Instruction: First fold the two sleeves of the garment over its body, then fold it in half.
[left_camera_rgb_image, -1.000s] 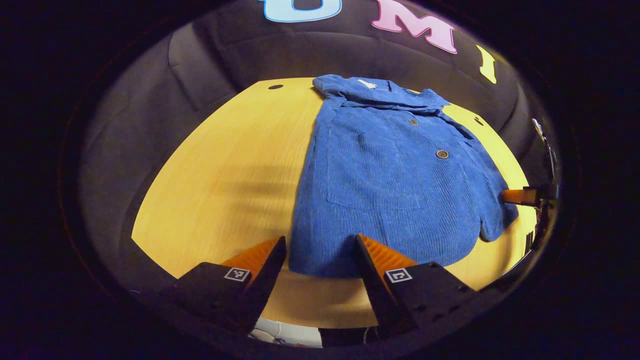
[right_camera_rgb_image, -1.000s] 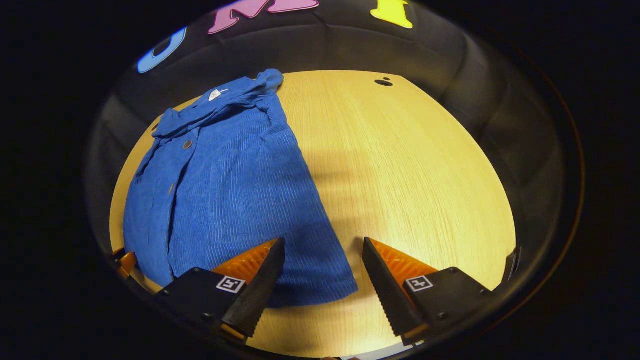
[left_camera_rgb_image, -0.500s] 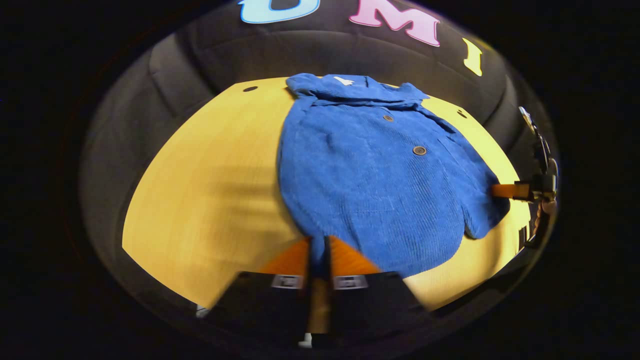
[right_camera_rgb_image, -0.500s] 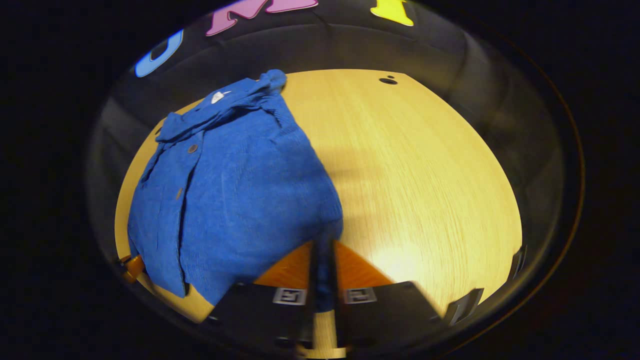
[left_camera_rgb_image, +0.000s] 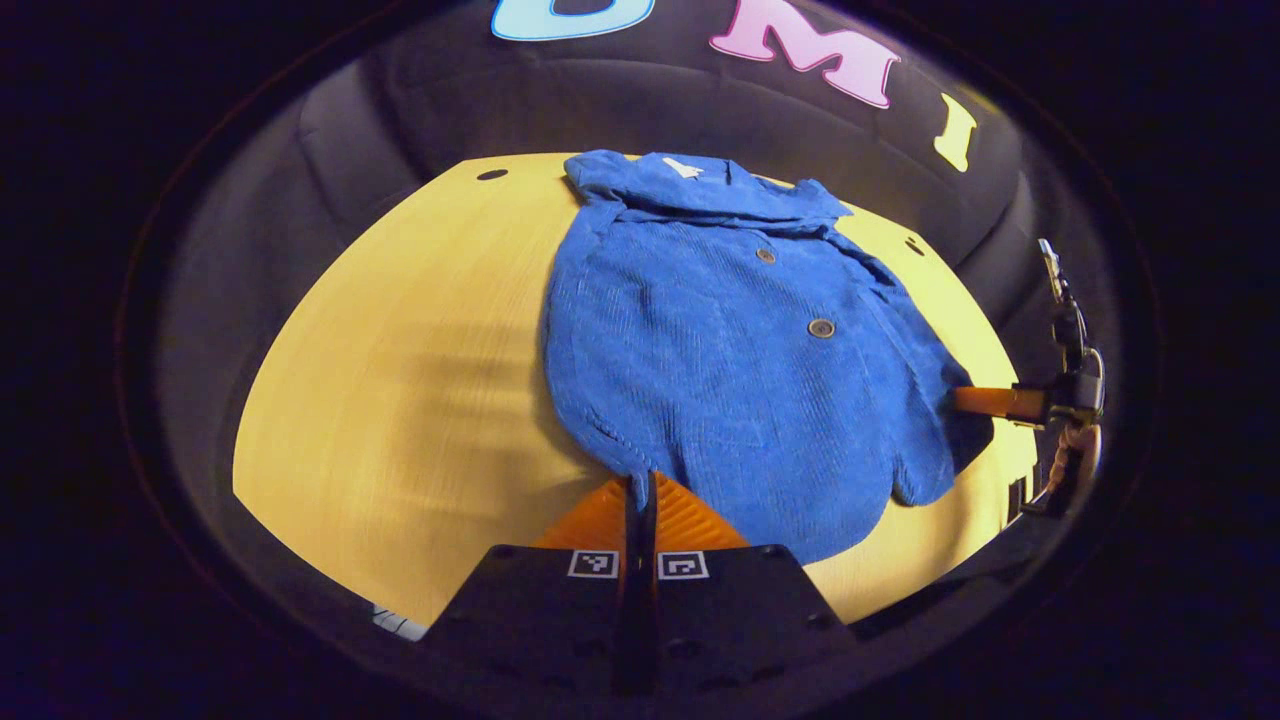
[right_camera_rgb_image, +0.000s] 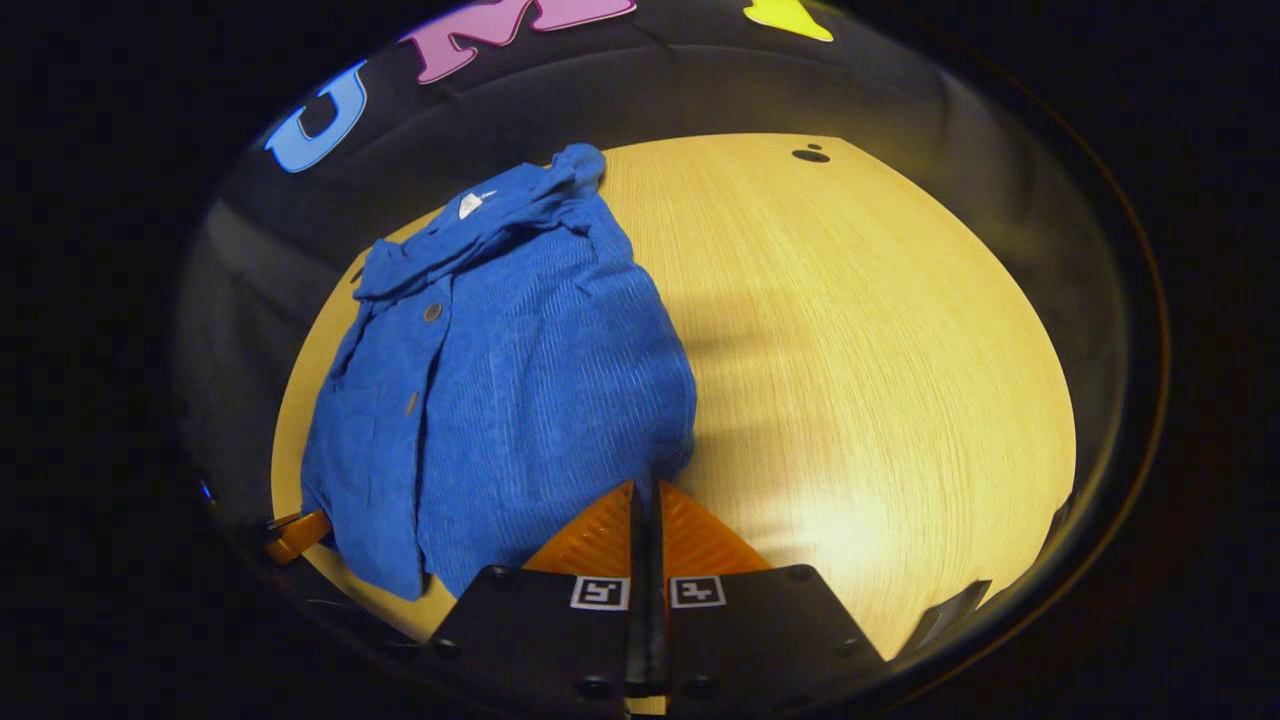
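On the wooden surface, toward its far side: blue corduroy garment, collar pointing at the booth wall, buttons facing up, hem end nearest the cameras. Sleeves not sticking out anywhere, sides already tucked in over the body. Left gripper pinched tight on one near hem corner, fingers pressed together with a bit of blue cloth between them. Same deal in the right gripper view: right gripper clamped on the other near hem corner, cloth bunching and rounding up right at the fingers. Also visible far right in the left gripper view, that right gripper poking into the garment's edge, with a bit of the hand holding it. Couple of small dark holes in the surface near the far edge, well away from the garment. Nothing else sitting on the wood, no clutter blocking the fold path.
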